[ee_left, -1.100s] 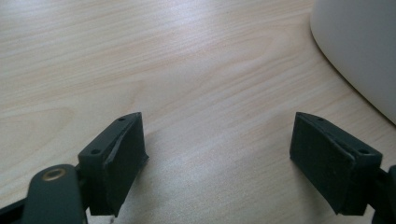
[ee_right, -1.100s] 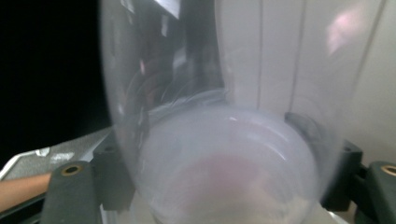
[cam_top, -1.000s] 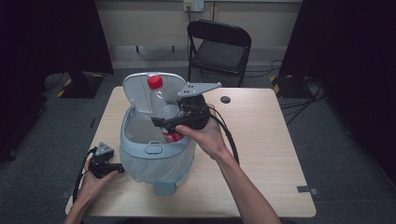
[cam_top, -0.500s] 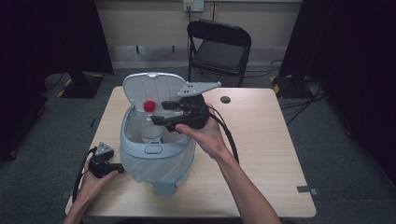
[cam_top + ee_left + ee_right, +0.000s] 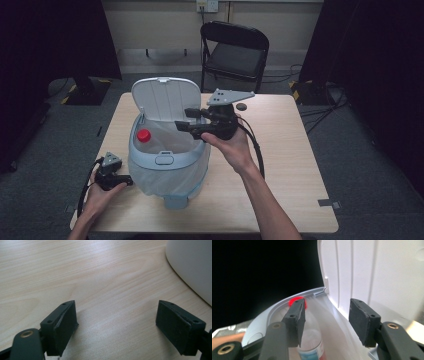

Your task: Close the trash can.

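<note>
A pale blue bin (image 5: 167, 162) with its white lid (image 5: 166, 98) raised stands on the table's left half. A clear bottle with a red cap (image 5: 144, 135) lies inside the bin, leaning toward its left wall. My right gripper (image 5: 186, 119) hovers open over the bin's right rim, nothing between its fingers. In the right gripper view the bottle (image 5: 311, 340) sits below the open gripper (image 5: 326, 321), with the lid (image 5: 372, 272) behind. My left gripper (image 5: 125, 181) rests open on the table just left of the bin; in its own view it (image 5: 115, 325) is empty over bare wood, the bin's wall (image 5: 192, 265) at the right.
The wooden table (image 5: 295, 165) has free room on its right half. A small dark round object (image 5: 242, 106) lies near the far edge. A black folding chair (image 5: 235, 50) stands behind the table. Cables trail from both grippers.
The bottle has left my right gripper and dropped into the bin. The right gripper has opened and pulled back toward the bin's right side. The left gripper has stayed put.
</note>
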{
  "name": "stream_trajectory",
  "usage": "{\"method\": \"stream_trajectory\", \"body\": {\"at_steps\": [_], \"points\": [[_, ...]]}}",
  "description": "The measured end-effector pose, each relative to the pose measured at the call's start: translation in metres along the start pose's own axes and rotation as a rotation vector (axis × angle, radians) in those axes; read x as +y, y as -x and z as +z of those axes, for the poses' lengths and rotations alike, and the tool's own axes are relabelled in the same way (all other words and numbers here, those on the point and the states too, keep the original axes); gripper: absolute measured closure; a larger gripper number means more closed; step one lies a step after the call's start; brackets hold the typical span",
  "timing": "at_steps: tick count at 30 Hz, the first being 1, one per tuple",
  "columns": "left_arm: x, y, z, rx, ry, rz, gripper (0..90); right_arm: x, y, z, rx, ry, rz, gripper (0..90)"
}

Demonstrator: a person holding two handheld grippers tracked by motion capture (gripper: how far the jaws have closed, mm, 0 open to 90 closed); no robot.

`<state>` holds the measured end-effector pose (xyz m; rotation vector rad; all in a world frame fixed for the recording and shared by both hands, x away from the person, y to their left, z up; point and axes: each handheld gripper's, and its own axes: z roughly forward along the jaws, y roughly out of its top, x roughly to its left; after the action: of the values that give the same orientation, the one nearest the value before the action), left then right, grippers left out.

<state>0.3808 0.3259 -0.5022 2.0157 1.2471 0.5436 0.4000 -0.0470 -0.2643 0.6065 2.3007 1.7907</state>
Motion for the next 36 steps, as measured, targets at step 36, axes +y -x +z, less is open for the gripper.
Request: {"method": "stream_trajectory", "body": {"at_steps": [36], "points": [[0.000,0.000,0.000,0.000,0.000,0.001,16.2,0.005,0.082,0.002,-0.275,0.034,0.124,34.4]]}}
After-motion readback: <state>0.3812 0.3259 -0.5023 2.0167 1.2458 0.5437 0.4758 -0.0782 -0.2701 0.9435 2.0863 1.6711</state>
